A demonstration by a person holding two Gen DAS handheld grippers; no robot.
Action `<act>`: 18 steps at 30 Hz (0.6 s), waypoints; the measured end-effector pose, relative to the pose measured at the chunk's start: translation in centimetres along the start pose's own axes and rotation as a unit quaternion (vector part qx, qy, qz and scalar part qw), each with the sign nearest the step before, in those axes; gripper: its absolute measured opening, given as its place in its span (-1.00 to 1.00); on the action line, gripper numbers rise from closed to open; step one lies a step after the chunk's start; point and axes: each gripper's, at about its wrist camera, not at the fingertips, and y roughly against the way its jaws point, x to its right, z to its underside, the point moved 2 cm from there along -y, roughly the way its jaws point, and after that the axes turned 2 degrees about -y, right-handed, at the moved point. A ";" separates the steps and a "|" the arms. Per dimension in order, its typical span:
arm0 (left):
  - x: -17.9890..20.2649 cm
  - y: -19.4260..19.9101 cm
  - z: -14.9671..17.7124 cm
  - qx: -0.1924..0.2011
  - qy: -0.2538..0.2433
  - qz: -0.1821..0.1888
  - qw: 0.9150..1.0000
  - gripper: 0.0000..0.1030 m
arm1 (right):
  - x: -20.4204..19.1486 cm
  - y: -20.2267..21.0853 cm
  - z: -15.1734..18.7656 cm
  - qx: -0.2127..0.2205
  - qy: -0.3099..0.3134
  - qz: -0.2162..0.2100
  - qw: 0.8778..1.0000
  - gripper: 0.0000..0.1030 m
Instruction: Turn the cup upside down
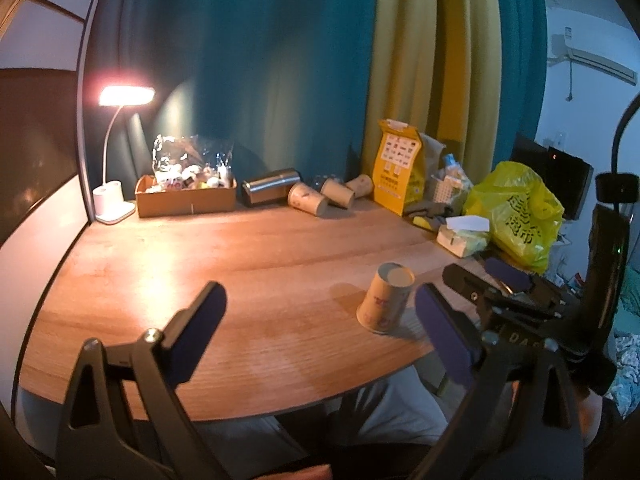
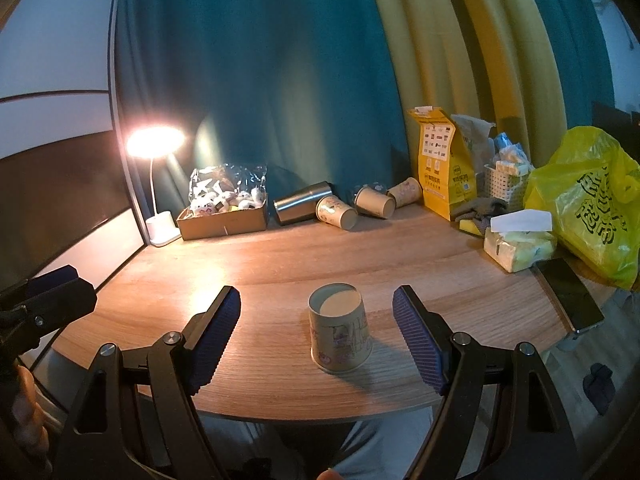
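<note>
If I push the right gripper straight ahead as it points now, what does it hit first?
Most likely the paper cup. It stands upside down on the table, centred between the open jaws of the right gripper and not touching either. Depth is hard to judge through the fisheye.

Both looking from the table's (image 1: 200, 264) near edge toward its far edge; left view nearer the left side, sharing the cup (image 1: 386, 298) (image 2: 340, 328).

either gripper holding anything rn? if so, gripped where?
Nothing held. Left gripper and right gripper are both open. The paper cup stands base-up on the table between the right gripper's fingers, touching neither.
</note>
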 end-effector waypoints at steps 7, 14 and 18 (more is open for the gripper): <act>0.3 0.0 0.1 -0.001 0.000 0.001 1.000 0.87 | 0.1 0.0 0.1 -0.001 -0.001 -0.001 1.000 0.58; 0.2 0.0 0.1 -0.003 0.005 -0.004 1.000 0.87 | -0.1 0.0 0.2 -0.003 -0.001 -0.001 1.000 0.58; 0.3 0.1 0.1 -0.002 0.005 -0.006 1.000 0.87 | -0.4 0.0 0.5 -0.005 -0.001 -0.002 1.000 0.58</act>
